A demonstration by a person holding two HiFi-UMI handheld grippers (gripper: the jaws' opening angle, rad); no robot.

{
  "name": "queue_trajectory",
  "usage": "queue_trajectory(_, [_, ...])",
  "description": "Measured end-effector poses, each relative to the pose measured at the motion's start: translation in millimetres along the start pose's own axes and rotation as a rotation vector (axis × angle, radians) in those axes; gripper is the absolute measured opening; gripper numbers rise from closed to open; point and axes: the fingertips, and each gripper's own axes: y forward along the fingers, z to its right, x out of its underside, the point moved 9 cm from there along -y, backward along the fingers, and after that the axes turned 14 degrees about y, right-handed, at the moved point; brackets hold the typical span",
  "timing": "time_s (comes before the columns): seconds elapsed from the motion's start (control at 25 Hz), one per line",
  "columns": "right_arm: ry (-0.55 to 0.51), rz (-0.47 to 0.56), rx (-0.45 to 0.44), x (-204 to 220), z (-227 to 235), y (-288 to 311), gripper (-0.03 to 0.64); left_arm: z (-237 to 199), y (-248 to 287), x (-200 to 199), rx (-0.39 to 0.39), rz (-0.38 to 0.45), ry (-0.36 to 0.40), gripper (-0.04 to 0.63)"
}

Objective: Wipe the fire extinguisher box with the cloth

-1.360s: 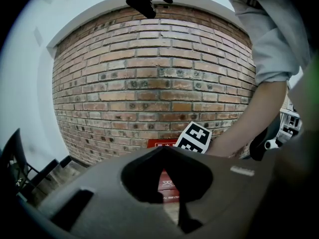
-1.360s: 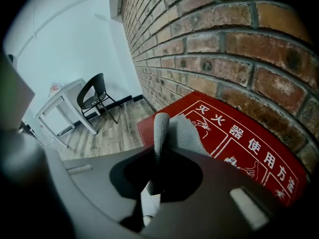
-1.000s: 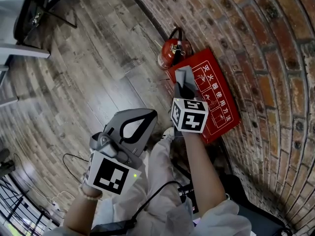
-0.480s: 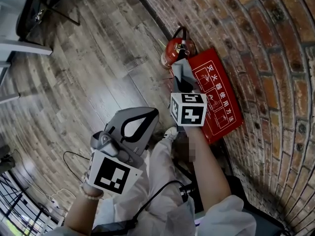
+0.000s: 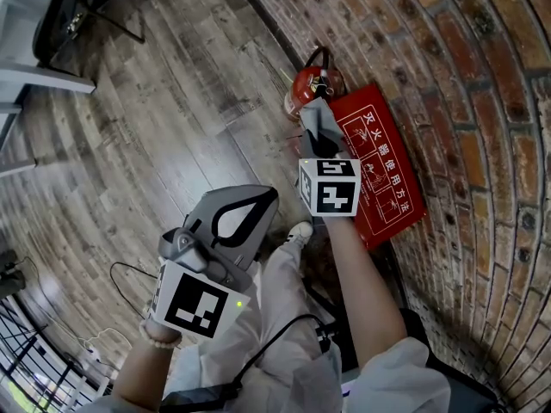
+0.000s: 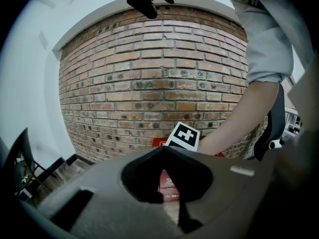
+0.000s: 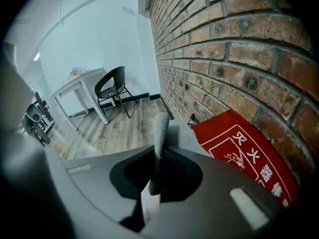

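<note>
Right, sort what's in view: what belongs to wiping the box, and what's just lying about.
For the job:
grey cloth, clamped in the right gripper
red fire extinguisher box by the brick wall

Just there:
fire extinguisher beside the box
black chair and white table
left gripper, nothing between its fingers

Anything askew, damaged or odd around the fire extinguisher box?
Nothing stands out. The red fire extinguisher box sits against the brick wall, the extinguisher beside it, and the right gripper holds the grey cloth.
</note>
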Motion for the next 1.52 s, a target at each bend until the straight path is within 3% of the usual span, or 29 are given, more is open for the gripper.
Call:
queue_trajectory(0.4, [0.042,0.147,0.064,-24,17,-74,0.018,5,-9,-39,0.004,0.036,0.021,-0.003])
queue_trajectory(0.72, [0.126,0.272,0.049,-46,22,-169,0.018,3,-17,-96,0.007,0.074,0.080,-0.003])
queue_trajectory(1.16, [0.037,0.415,0.036,-77,5,-287,0.018,6,-44,-167,0.003,0.126,0.102,-0.003])
queue_trajectory(1.52, [-0.109,0.512,0.043,-94,-14,-372,0.018,-1,-76,-224,-0.044,0.187,0.194,-0.003])
